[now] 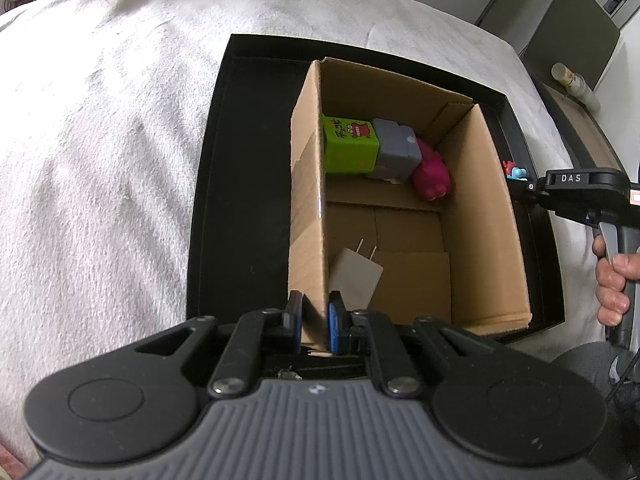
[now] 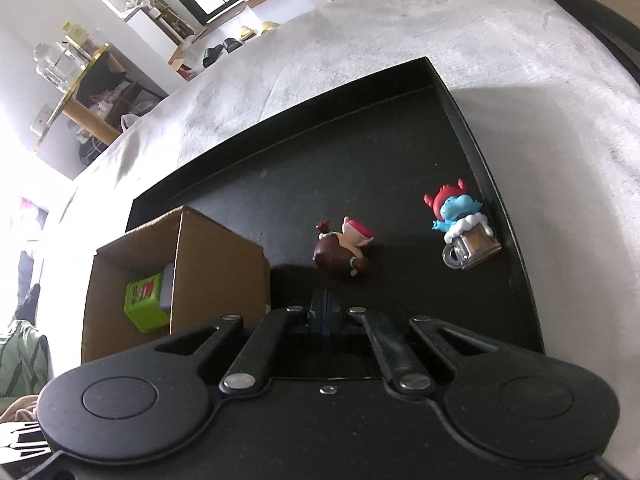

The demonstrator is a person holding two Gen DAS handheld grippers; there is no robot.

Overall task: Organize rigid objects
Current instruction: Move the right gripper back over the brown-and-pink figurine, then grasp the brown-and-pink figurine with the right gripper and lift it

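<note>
A cardboard box (image 1: 488,216) stands in a black tray (image 1: 240,184) on a grey-covered surface. In the box lie a green block (image 1: 349,145), a grey block (image 1: 396,148), a magenta toy (image 1: 431,176) and a white plug adapter (image 1: 356,276). My left gripper (image 1: 314,320) is shut on the box's left wall, one pad on each side. My right gripper (image 2: 326,312) is shut and empty above the tray (image 2: 400,140), just short of a brown figurine (image 2: 344,252). A blue-and-red figurine on a mug (image 2: 460,224) lies to its right. The box (image 2: 216,256) stands at the left.
The right gripper's body and the hand on it (image 1: 612,280) show at the right of the left wrist view. Shelves with bottles (image 2: 72,64) stand beyond the surface. A dark cabinet (image 1: 568,36) is at the far right.
</note>
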